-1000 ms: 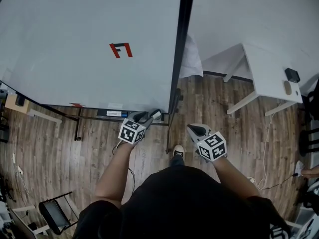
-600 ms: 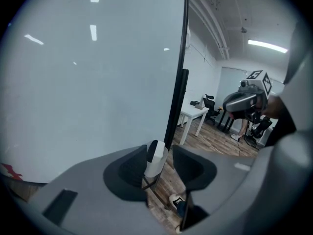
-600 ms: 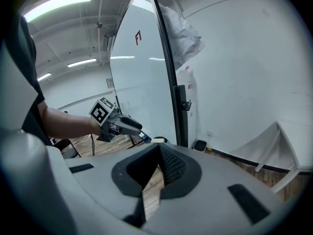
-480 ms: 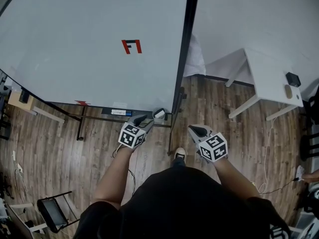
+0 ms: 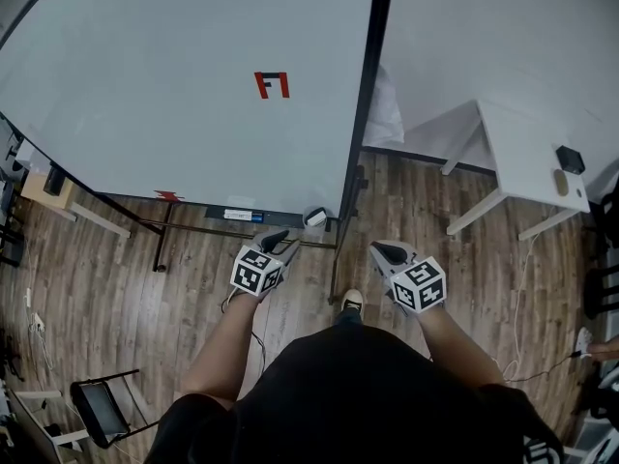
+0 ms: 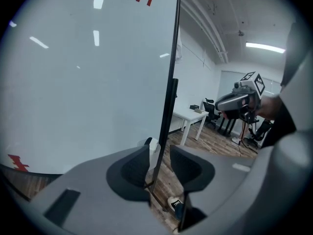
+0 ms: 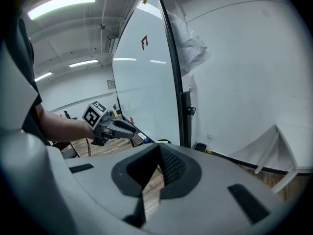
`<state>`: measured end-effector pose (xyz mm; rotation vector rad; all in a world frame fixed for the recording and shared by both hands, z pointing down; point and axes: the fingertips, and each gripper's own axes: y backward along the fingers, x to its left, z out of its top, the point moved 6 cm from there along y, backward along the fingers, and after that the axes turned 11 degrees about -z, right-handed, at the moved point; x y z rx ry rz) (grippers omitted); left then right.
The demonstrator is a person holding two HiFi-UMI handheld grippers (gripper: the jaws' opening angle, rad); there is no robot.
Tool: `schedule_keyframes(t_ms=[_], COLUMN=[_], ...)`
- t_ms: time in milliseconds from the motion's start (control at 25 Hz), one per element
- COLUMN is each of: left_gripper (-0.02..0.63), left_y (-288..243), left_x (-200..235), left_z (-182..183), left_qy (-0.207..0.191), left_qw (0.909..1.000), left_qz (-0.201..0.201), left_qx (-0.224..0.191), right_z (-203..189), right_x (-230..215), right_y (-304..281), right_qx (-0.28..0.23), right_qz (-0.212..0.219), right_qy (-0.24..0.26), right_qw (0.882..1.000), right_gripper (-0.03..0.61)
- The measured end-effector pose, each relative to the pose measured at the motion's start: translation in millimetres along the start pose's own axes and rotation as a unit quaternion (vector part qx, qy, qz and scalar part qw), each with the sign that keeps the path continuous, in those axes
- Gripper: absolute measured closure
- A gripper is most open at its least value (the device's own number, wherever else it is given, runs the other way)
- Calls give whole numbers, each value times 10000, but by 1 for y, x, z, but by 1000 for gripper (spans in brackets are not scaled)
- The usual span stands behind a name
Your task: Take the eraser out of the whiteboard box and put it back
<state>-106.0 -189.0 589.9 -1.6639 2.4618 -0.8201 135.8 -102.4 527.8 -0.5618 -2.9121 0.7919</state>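
below smooth whiteboard [image 5: 193, 85], blocky white eraser [image 5: 314, 218]

1 whiteboard [image 5: 174, 95], 1 eraser [image 5: 314, 218], 1 white table [image 5: 517, 158], 1 shoe [image 5: 348, 301], 2 red marks [image 5: 272, 84].

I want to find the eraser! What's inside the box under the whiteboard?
A white eraser sits at the box's right end, a blue-and-white thing further left. Whatever lies deeper is hidden.
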Motion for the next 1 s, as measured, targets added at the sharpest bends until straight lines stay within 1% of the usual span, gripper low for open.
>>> schedule_keyframes(t_ms=[320, 720, 840, 1000], left_gripper=[494, 511, 518, 535], left_y=[18, 38, 48, 61], left_x=[-14, -30, -30, -30], left_z=[-15, -24, -27, -30], left_qy=[32, -64, -105, -222], left_qw=[10000, 9999, 9996, 9984], left_qz=[26, 58, 153, 301], left_qx=[-33, -136, -217, -432], right_z=[-1, 1, -1, -4], right_x=[10, 25, 29, 34], right_y=[9, 22, 25, 26], right_qx=[-60, -99, -80, -54], right_qz=[-20, -49, -67, -94], right_qy=[23, 147, 177, 213], right_qw=[10000, 9998, 9998, 9997], right_gripper=[583, 583, 583, 583])
